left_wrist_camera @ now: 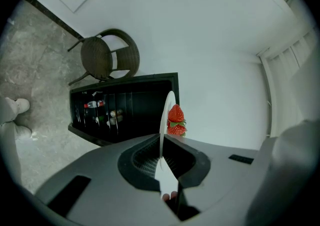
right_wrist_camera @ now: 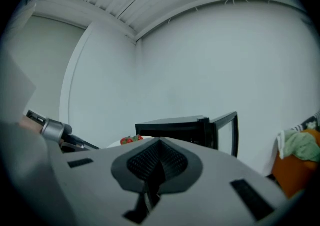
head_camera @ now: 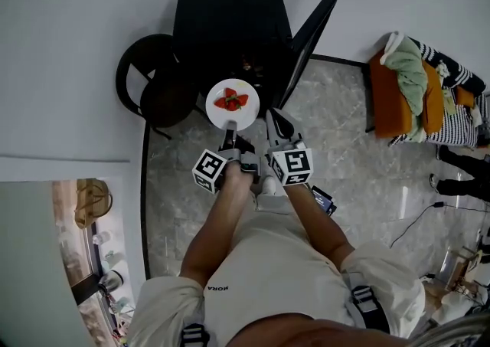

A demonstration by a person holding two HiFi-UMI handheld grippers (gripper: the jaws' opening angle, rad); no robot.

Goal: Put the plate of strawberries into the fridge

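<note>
A white plate [head_camera: 232,106] carrying a few red strawberries [head_camera: 230,99] hangs in front of the open black mini fridge [head_camera: 230,16]. My left gripper [head_camera: 228,137] is shut on the plate's near rim. In the left gripper view the plate [left_wrist_camera: 168,113] shows edge-on between the jaws of that gripper [left_wrist_camera: 162,140], with the strawberries [left_wrist_camera: 176,120] on its right face and the fridge's shelves [left_wrist_camera: 120,110] behind. My right gripper [head_camera: 274,118] is beside the plate, to its right, shut on nothing; its own view shows the right gripper [right_wrist_camera: 159,142] with its pads together and the strawberries [right_wrist_camera: 131,140] peeking at the left.
The fridge door [head_camera: 310,35] stands swung open to the right. A dark wicker chair [head_camera: 153,81] sits left of the fridge. Bottles and jars [left_wrist_camera: 102,113] fill the fridge shelves. An orange seat piled with clothes [head_camera: 417,93] is at the far right.
</note>
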